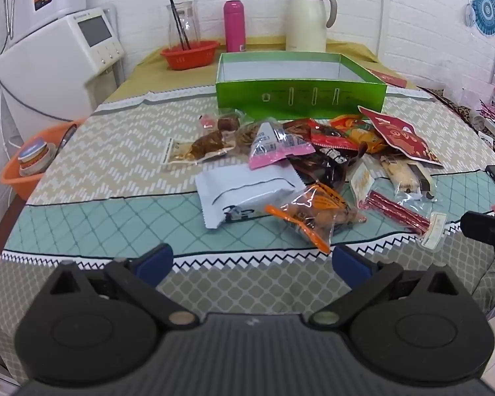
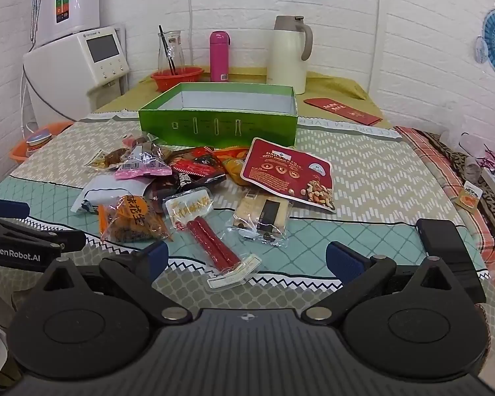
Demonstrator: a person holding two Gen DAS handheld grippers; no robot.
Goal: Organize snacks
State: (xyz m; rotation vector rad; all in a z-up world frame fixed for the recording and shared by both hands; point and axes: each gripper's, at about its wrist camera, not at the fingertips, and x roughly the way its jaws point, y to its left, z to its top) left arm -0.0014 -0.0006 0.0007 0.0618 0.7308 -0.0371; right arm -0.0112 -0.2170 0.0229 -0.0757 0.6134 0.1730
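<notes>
Several snack packets lie in a heap mid-table: a white pouch (image 1: 247,191), an orange peanut bag (image 1: 316,211) (image 2: 133,219), a red sausage pack (image 2: 211,241) (image 1: 396,213), a red nut pouch (image 2: 287,173) (image 1: 401,137) and a pink-edged packet (image 1: 274,145). Behind the heap stands a green box (image 1: 300,94) (image 2: 217,123), open on top with nothing in it. My left gripper (image 1: 252,260) hovers open near the table's front edge, short of the peanut bag. My right gripper (image 2: 247,259) is open too, with the sausage pack's near end lying between its fingertips, untouched.
Along the back wall stand a cream jug (image 1: 308,19), a pink flask (image 1: 234,26), a glass carafe (image 1: 183,24) and a red basket (image 1: 189,54). A white appliance (image 1: 59,62) sits left. A red envelope (image 2: 343,110) lies right of the box. Clutter lines the right edge.
</notes>
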